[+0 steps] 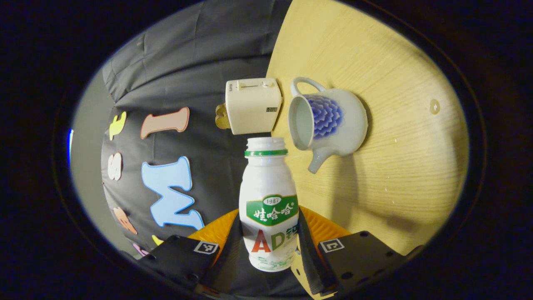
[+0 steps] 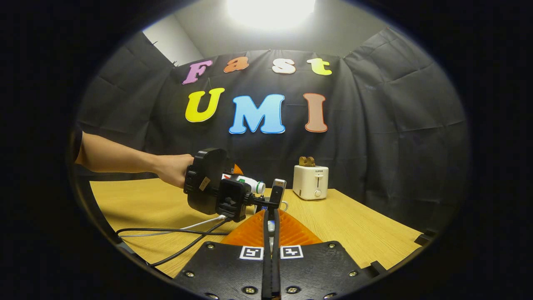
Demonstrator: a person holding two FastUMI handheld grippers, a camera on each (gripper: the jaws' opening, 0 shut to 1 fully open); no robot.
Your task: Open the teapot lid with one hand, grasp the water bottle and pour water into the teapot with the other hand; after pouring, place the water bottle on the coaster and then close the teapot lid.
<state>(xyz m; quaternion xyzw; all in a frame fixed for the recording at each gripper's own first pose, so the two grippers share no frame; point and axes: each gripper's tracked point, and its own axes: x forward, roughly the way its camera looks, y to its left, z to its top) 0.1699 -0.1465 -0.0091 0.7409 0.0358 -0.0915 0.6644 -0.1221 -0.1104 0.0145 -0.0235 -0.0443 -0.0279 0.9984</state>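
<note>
In the left gripper view my left gripper (image 1: 270,250) is shut on a white water bottle (image 1: 268,196) with a green label and a green neck ring. The bottle has no cap, and its mouth points at the white teapot (image 1: 333,125) with a blue flower pattern. The teapot stands lidless on the wooden table (image 1: 408,166), a short way beyond the bottle's mouth. In the right gripper view my right gripper (image 2: 271,221) is shut, with a small white and blue piece, seemingly the teapot lid (image 2: 271,226), pinched between its fingers and mostly hidden. There, a hand (image 2: 173,170) holds the left gripper (image 2: 216,187) with the bottle (image 2: 245,182) lying level.
A cream toaster (image 2: 310,181) with a brown slice on top stands at the table's back edge, just behind the teapot (image 1: 252,106). Cables (image 2: 175,231) trail across the table below the left gripper. The black cloth wall closes the booth behind the table.
</note>
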